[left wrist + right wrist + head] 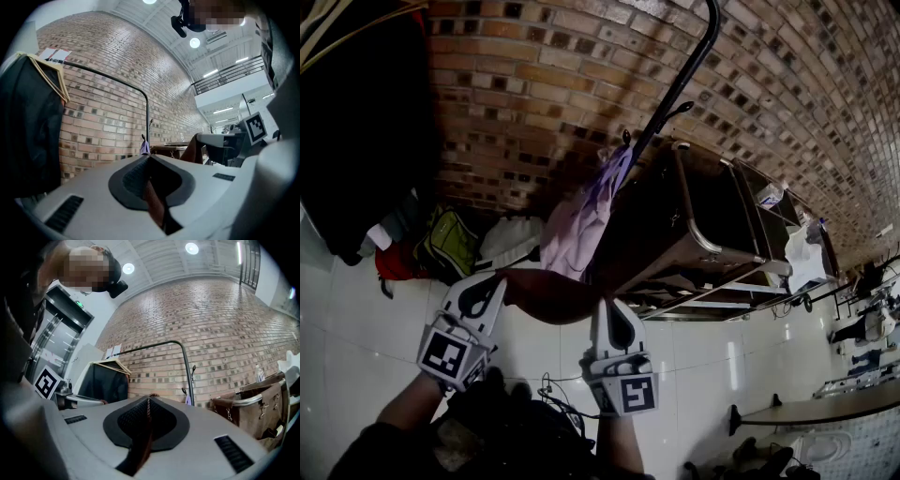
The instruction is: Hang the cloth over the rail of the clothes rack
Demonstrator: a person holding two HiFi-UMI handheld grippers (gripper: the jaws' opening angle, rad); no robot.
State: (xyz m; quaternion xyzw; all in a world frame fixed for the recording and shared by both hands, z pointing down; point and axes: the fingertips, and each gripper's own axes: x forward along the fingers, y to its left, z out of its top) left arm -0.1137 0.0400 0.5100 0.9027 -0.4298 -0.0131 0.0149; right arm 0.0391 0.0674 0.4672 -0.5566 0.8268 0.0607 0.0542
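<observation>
A dark red-brown cloth [549, 298] stretches between my two grippers in the head view. My left gripper [490, 283] is shut on its left end and my right gripper [613, 307] is shut on its right end. In the left gripper view the cloth [154, 201] is pinched in the shut left gripper [149, 157]. The right gripper view shows the cloth [139, 442] clamped in the right gripper [149, 397] the same way. The black rail of the clothes rack [677, 91] rises beyond the cloth, in front of a brick wall. The rail [117, 79] also arches ahead of each gripper [154, 345].
A lilac garment [581, 217] hangs at the rack's post. A black garment [356, 122] on a wooden hanger [111, 364] hangs at the left. A brown metal-framed cart [712, 246] stands to the right, a green bag [450, 244] lies on the white tiles, and a table [825, 408] is at lower right.
</observation>
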